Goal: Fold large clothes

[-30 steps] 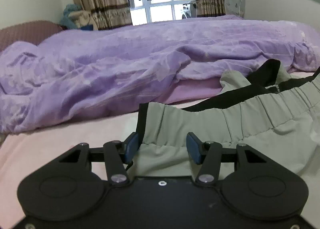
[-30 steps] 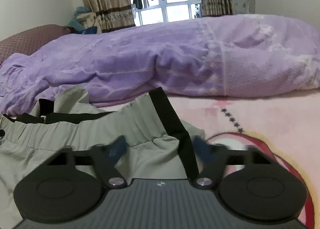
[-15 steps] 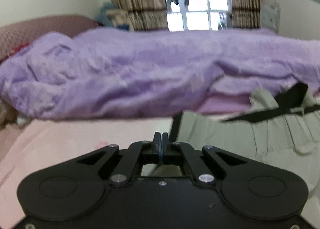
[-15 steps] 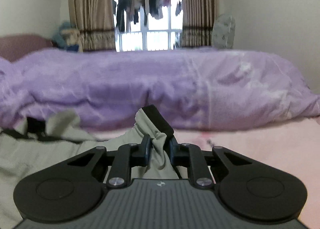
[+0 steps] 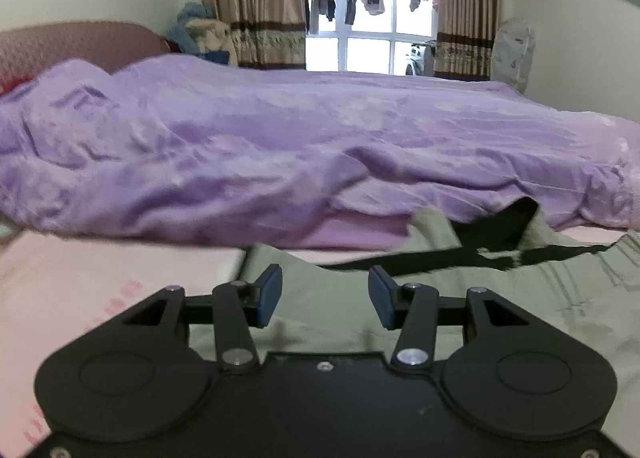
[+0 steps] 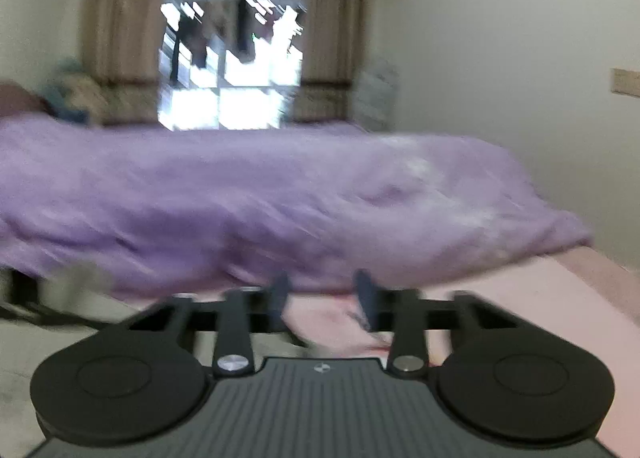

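Grey-green trousers with a black waistband and black side stripe lie on the pink sheet, spreading right from under my left gripper. My left gripper is open, its blue pads wide apart just above the trousers' left edge, holding nothing. In the blurred right wrist view my right gripper is open over the pink sheet, empty; the trousers lie low to its left, apart from it.
A rumpled purple duvet runs across the bed behind the trousers, also in the right wrist view. The pink bed sheet lies in front. A maroon headboard is at far left; curtains and window behind.
Both grippers were shut half a second ago, the right one on the trousers' corner. Both have opened and let go. The right gripper has swung right, off the trousers.
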